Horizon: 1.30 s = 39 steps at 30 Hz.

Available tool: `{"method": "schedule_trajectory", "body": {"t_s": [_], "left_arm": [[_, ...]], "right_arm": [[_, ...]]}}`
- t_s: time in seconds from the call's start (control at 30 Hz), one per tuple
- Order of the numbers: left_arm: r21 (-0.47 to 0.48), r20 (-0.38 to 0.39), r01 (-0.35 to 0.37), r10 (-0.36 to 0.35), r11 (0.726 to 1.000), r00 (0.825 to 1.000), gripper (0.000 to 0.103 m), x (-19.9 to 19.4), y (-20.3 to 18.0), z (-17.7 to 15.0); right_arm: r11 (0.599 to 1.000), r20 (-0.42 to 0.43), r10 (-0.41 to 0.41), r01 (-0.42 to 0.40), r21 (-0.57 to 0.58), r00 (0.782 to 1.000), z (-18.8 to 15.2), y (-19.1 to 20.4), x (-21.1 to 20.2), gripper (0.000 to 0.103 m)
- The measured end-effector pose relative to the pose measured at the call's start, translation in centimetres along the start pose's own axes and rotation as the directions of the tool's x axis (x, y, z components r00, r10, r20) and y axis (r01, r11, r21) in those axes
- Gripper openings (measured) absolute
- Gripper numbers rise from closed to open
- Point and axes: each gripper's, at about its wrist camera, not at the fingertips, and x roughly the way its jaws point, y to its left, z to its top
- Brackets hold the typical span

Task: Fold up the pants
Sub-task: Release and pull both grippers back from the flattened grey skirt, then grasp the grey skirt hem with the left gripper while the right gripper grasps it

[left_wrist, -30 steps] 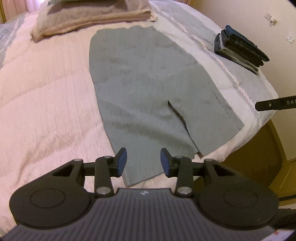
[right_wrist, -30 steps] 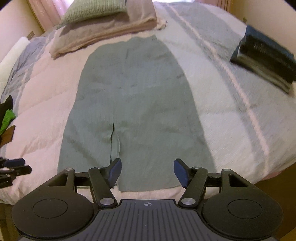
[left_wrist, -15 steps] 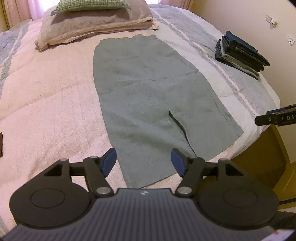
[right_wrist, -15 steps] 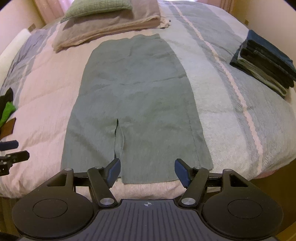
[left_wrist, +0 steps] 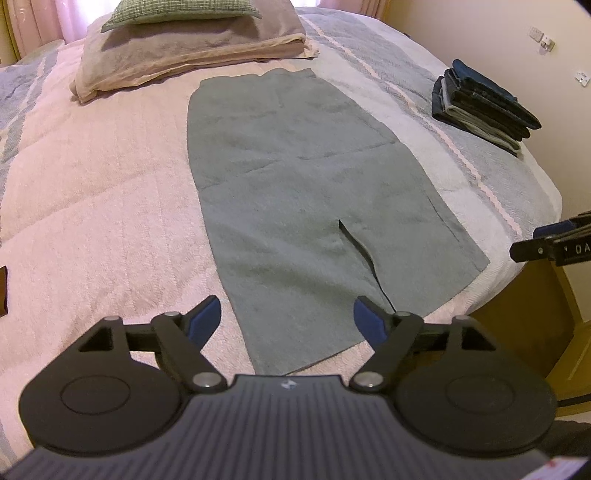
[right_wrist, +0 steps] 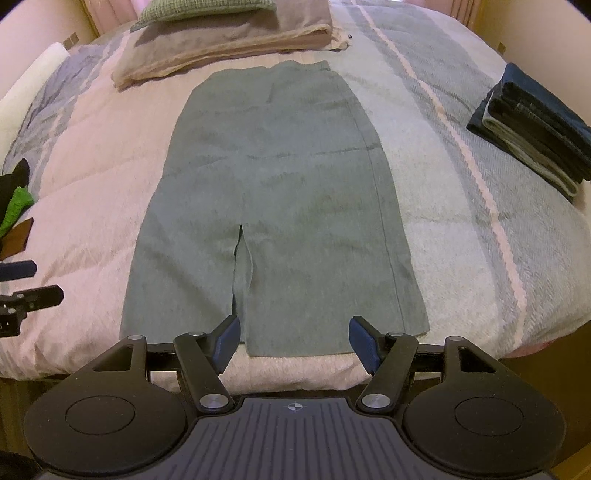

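Grey-green pants (left_wrist: pixel 295 199) (right_wrist: pixel 273 206) lie flat on the bed, waistband toward the pillows, leg hems at the near edge. My left gripper (left_wrist: pixel 287 320) hovers open above the hem of the left leg, holding nothing. Over the right leg's hem near the bed's front edge, my right gripper (right_wrist: pixel 294 339) is open and empty too. The tip of the right gripper (left_wrist: pixel 554 245) shows at the right edge of the left wrist view. At the left edge of the right wrist view the left gripper (right_wrist: pixel 22 288) is partly seen.
A stack of folded dark clothes (left_wrist: pixel 484 107) (right_wrist: pixel 535 125) sits at the bed's right side. Pillows (left_wrist: pixel 192 44) (right_wrist: pixel 225 33) lie at the head. Green and black items (right_wrist: pixel 14 199) rest at the left edge. The pink and grey bedspread (left_wrist: pixel 92 206) surrounds the pants.
The left gripper's jaws have opened wider. Both grippers have pulled back and lifted, so more of the bed and pillows shows. The pants have not moved.
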Motion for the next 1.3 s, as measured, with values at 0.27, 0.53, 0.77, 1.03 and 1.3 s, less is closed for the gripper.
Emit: {"method": "schedule_trajectory", "body": {"t_s": [0.27,0.53,0.77,1.03,1.3], "left_arm": [[-0.009,-0.002,0.0,0.0,1.0,1.0,0.081,-0.1,0.5,0.0],[-0.027,-0.004,-0.006,0.006,1.0,1.0,0.082,-0.3,1.3,0.1],[-0.065,-0.025,-0.03,0.029,0.997,0.999,0.083,1.4,1.3,2.0],[-0.171,-0.049,-0.096,0.089,0.981,0.995,0.084,5.8,0.9,7.9],[-0.207,-0.075,-0.161,0.148,0.965,0.986,0.084,10.7,-0.2,15.7]], "right_arm": [[1.0,-0.021,0.017,-0.017,-0.012,1.0,-0.2,1.1,0.9,0.063],[1.0,-0.031,0.015,-0.016,-0.026,0.999,0.4,1.7,1.5,0.063],[0.998,-0.031,0.028,-0.029,-0.054,0.999,3.2,1.0,3.0,0.063],[0.983,-0.075,0.083,-0.094,-0.156,0.994,11.3,-2.1,7.5,0.063],[0.957,-0.064,0.132,-0.144,-0.251,0.989,21.7,-8.0,11.6,0.063]]}}
